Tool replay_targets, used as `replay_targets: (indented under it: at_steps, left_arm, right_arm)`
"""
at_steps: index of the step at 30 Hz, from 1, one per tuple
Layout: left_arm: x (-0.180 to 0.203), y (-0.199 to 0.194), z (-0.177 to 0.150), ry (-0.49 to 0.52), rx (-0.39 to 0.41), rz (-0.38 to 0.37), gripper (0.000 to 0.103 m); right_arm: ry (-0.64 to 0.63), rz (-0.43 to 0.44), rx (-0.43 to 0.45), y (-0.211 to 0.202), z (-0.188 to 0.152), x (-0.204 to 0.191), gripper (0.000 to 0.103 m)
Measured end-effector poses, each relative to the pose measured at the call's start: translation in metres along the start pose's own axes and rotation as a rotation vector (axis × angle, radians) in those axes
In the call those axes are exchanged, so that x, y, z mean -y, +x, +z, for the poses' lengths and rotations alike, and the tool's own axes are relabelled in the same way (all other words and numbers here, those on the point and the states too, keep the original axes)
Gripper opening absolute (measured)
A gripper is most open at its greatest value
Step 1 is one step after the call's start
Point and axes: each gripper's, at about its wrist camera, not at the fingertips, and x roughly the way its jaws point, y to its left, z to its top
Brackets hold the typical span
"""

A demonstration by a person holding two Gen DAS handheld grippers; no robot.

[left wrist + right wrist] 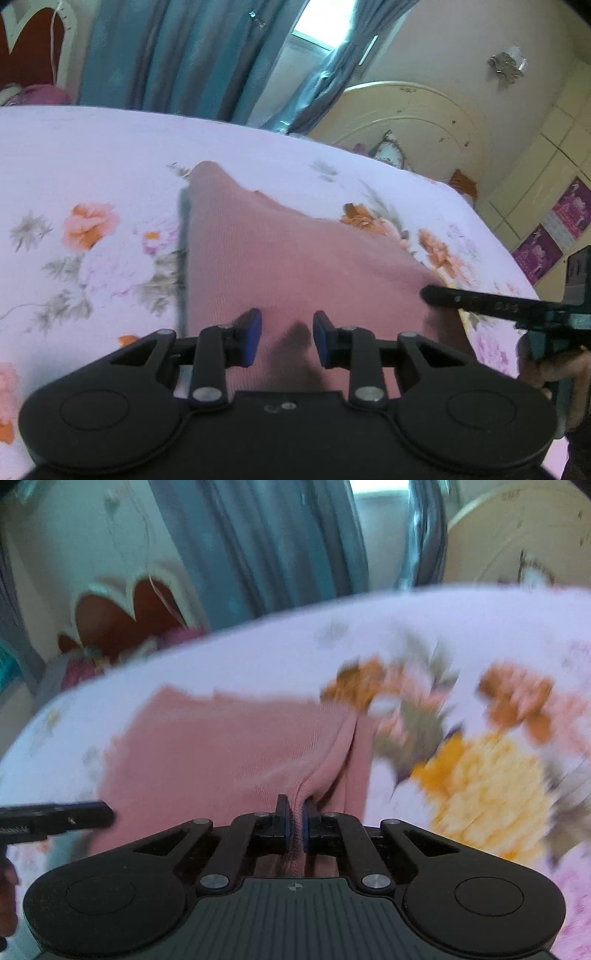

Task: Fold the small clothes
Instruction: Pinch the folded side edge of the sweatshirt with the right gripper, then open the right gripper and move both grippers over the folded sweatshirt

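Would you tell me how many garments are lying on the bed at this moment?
1: a pink garment on the floral bedsheet, its edge pinched in the right gripper. Others may lie outside both views.

A dusty-pink ribbed garment (280, 258) is being spread flat on the floral bedsheet (92, 155), its near hemmed edge being bunched into raised folds and lifted off the bed.
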Motion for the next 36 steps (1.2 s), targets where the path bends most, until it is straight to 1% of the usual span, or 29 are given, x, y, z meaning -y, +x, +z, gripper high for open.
replay_targets:
  at_steps: [2, 4, 5, 6, 7, 8, 9, 10, 11, 12, 13, 14, 16, 17, 19, 20, 21, 23, 26, 28, 31, 32, 33, 34, 35, 36]
  left_arm:
    - [0.007, 0.017, -0.003, 0.030, -0.059, 0.052, 0.029]
    - [0.006, 0.022, -0.003, 0.028, -0.068, 0.046, 0.029]
    - [0.006, 0.019, 0.001, 0.034, -0.082, 0.040, 0.029]
    - [0.005, 0.016, 0.003, 0.042, -0.085, 0.037, 0.029]
    - [0.004, 0.010, 0.006, 0.053, -0.073, 0.039, 0.029]
    - [0.001, 0.005, 0.008, 0.056, -0.053, 0.035, 0.029]
    - [-0.001, 0.003, 0.011, 0.055, -0.036, 0.033, 0.029]
    - [-0.005, 0.002, 0.015, 0.048, -0.013, 0.036, 0.029]
    - [-0.009, 0.003, 0.020, 0.035, 0.004, 0.034, 0.029]
    - [-0.011, 0.004, 0.026, 0.024, 0.013, 0.036, 0.029]
    - [-0.014, 0.007, 0.032, 0.018, 0.029, 0.043, 0.029]
    - [-0.016, 0.010, 0.039, 0.018, 0.040, 0.051, 0.029]
    - [-0.020, 0.016, 0.049, 0.014, 0.049, 0.069, 0.029]
    - [-0.023, 0.020, 0.054, 0.013, 0.056, 0.067, 0.032]
    - [-0.026, 0.028, 0.062, 0.019, 0.054, 0.092, 0.033]
    - [-0.029, 0.035, 0.066, 0.017, 0.043, 0.108, 0.037]
    - [-0.033, 0.040, 0.069, 0.010, 0.036, 0.113, 0.037]
    - [-0.039, 0.052, 0.074, -0.004, 0.013, 0.133, 0.040]
    - [-0.044, 0.069, 0.074, -0.007, -0.043, 0.151, 0.040]
    - [-0.047, 0.074, 0.073, -0.007, -0.041, 0.145, 0.040]
    - [-0.054, 0.076, 0.074, -0.016, -0.030, 0.133, 0.040]
    - [-0.056, 0.077, 0.074, -0.016, -0.026, 0.131, 0.040]
    - [-0.057, 0.079, 0.074, -0.020, -0.029, 0.128, 0.038]
    - [-0.058, 0.081, 0.073, -0.030, -0.029, 0.112, 0.032]
    - [-0.058, 0.082, 0.072, -0.029, -0.018, 0.094, 0.029]
    - [-0.055, 0.080, 0.071, -0.008, 0.006, 0.093, 0.026]
  right_arm:
    - [0.005, 0.007, 0.012, -0.009, 0.000, 0.006, 0.005]
    - [0.032, -0.023, -0.079, 0.017, -0.009, 0.016, 0.005]
    - [0.041, -0.020, -0.090, 0.024, -0.014, 0.019, 0.005]
    - [0.046, -0.014, -0.073, 0.022, -0.014, 0.019, 0.006]
    - [0.060, -0.008, -0.062, 0.017, -0.011, 0.020, 0.011]
    - [0.080, -0.009, -0.040, 0.010, -0.008, 0.022, 0.039]
    - [0.086, -0.039, -0.002, 0.003, -0.004, 0.025, 0.058]
    - [0.084, -0.048, 0.047, -0.004, 0.000, 0.028, 0.058]
    - [0.099, -0.024, 0.066, -0.008, 0.007, 0.034, 0.056]
    - [0.127, -0.018, 0.052, -0.005, 0.015, 0.040, 0.043]
    - [0.148, -0.005, 0.035, 0.001, 0.023, 0.044, 0.036]
    - [0.161, 0.007, 0.023, 0.008, 0.032, 0.047, 0.032]
    - [0.152, 0.012, 0.019, 0.018, 0.046, 0.045, 0.031]
    - [0.131, 0.039, 0.034, 0.019, 0.054, 0.038, 0.031]
    - [0.073, 0.078, 0.051, 0.023, 0.068, 0.020, 0.032]
    - [0.042, 0.093, 0.045, 0.029, 0.075, 0.009, 0.041]
    - [0.011, 0.104, 0.020, 0.039, 0.081, -0.004, 0.052]
    - [-0.057, 0.123, -0.025, 0.059, 0.086, -0.025, 0.052]
    - [-0.171, 0.088, -0.073, 0.092, 0.084, -0.047, 0.052]
    - [-0.228, 0.081, -0.085, 0.105, 0.082, -0.055, 0.052]
    - [-0.355, 0.057, -0.100, 0.119, 0.075, -0.067, 0.052]
    - [-0.373, 0.056, -0.106, 0.125, 0.074, -0.067, 0.044]
    - [-0.392, 0.062, -0.120, 0.128, 0.071, -0.067, 0.023]
    - [-0.406, 0.079, -0.142, 0.132, 0.069, -0.068, 0.022]
    - [-0.427, 0.077, -0.139, 0.134, 0.067, -0.070, 0.006]
    - [-0.438, 0.078, -0.142, 0.132, 0.066, -0.071, 0.003]
